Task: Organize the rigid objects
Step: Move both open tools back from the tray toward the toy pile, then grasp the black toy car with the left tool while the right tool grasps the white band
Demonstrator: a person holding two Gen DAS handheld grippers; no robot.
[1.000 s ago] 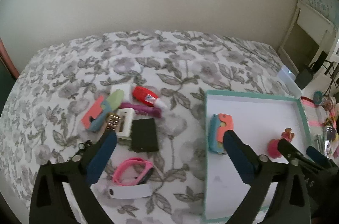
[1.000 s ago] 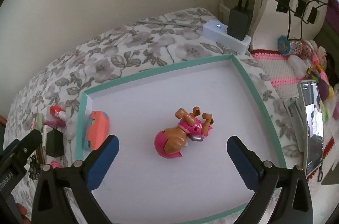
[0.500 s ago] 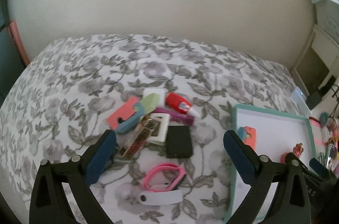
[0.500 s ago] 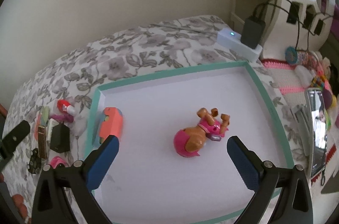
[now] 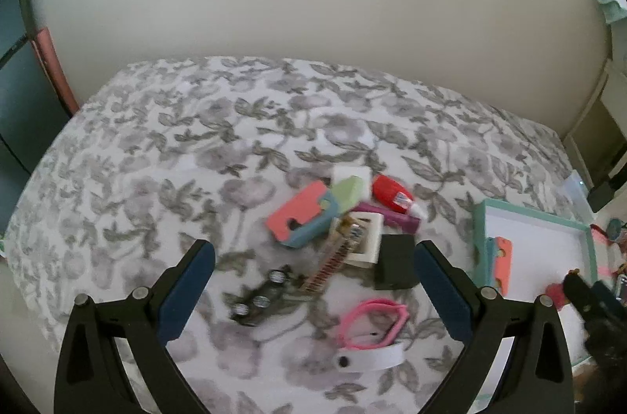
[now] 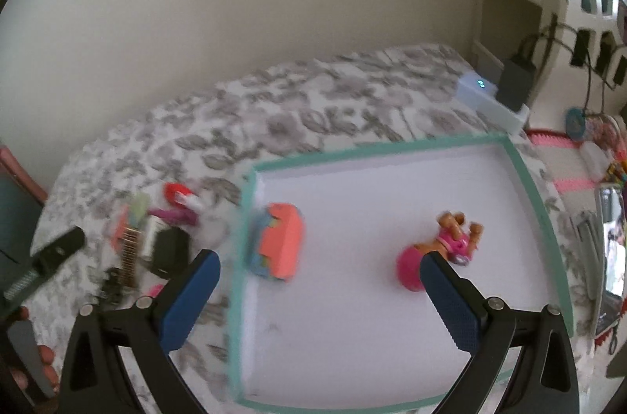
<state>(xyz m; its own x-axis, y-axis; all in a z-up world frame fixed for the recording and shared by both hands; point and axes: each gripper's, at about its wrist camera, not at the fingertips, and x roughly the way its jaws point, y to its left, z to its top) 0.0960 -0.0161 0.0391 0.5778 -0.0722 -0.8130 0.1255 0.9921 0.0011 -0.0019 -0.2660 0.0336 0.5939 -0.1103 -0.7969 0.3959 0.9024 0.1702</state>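
My left gripper (image 5: 313, 281) is open and empty above a pile of small objects on the floral bed: a coral-and-blue block (image 5: 299, 222), a red glue bottle (image 5: 392, 196), a black box (image 5: 394, 261), a white frame (image 5: 364, 237), a pink band (image 5: 372, 324), a small black toy car (image 5: 258, 296). My right gripper (image 6: 319, 292) is open and empty over the teal-rimmed white tray (image 6: 537, 202). The tray holds a coral-and-blue block (image 6: 278, 241) and a pink toy pup figure (image 6: 439, 249).
The tray also shows at the right of the left wrist view (image 5: 480, 237). A white power strip with plugs (image 6: 493, 100) sits beyond the tray. A phone (image 6: 611, 241) and pink clutter lie right of the tray. A wall stands behind the bed.
The left gripper has swung left and back, centring the pile between its fingers. The right gripper has shifted left, so the tray sits further right in its view.
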